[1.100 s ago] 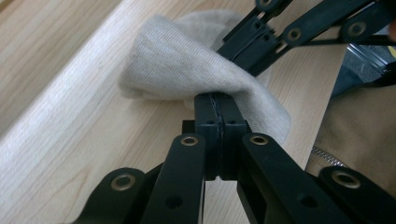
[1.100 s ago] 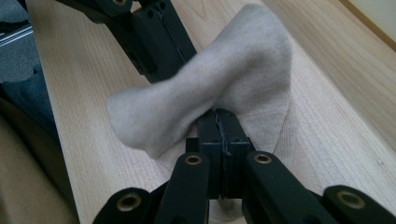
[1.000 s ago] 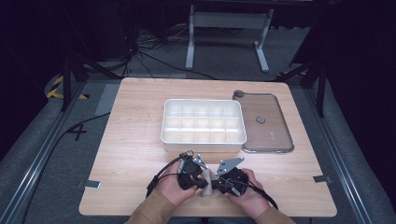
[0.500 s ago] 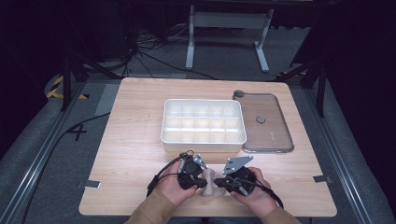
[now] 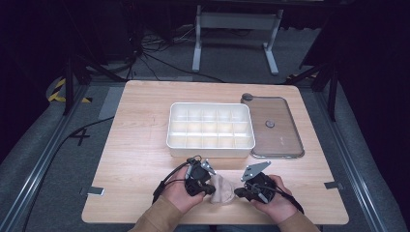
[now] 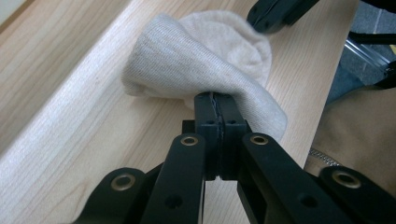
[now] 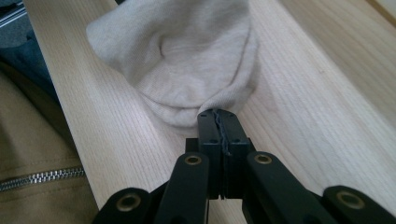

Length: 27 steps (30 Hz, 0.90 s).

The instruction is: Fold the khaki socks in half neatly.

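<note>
Two grippers pinch one beige sock (image 5: 221, 189) between them near the surface's (image 5: 140, 159) front edge (well short of the white compartment tray (image 5: 211, 129)), left gripper (image 5: 208, 189) and right gripper (image 5: 238, 192) each with fingers clamped on its fabric.
</note>
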Motion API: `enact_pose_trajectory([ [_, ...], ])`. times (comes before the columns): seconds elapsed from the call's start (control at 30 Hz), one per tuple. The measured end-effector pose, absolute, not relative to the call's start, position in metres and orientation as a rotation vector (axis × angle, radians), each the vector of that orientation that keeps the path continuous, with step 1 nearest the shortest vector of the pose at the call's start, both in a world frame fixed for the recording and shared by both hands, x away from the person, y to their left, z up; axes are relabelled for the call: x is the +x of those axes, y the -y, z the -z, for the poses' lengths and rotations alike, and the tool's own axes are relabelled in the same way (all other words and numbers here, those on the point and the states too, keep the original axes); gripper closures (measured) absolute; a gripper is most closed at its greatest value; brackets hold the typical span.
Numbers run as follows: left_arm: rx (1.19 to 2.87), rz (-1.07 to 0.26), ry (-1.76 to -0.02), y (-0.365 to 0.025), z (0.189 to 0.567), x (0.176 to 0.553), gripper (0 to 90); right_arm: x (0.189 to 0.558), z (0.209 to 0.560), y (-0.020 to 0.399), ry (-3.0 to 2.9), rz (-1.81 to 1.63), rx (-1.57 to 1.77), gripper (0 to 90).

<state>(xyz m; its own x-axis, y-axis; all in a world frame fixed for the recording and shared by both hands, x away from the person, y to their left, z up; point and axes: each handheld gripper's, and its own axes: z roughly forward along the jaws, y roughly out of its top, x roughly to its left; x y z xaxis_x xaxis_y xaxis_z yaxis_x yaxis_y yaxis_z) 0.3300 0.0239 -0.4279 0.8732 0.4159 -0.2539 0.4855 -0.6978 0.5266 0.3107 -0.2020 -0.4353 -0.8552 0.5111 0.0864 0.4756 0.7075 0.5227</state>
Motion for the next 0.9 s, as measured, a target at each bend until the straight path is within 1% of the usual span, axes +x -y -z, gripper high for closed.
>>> enact_pose_trajectory([
  [0.53,2.426,0.131,-0.609,-0.017,0.427,0.327,89.6,0.308,0.443,0.187,-2.852,-0.859,0.800,90.0],
  [0.9,2.434,0.128,-0.582,-0.006,0.432,0.323,89.7,0.308,0.445,0.184,-2.850,-0.878,0.823,90.0],
])
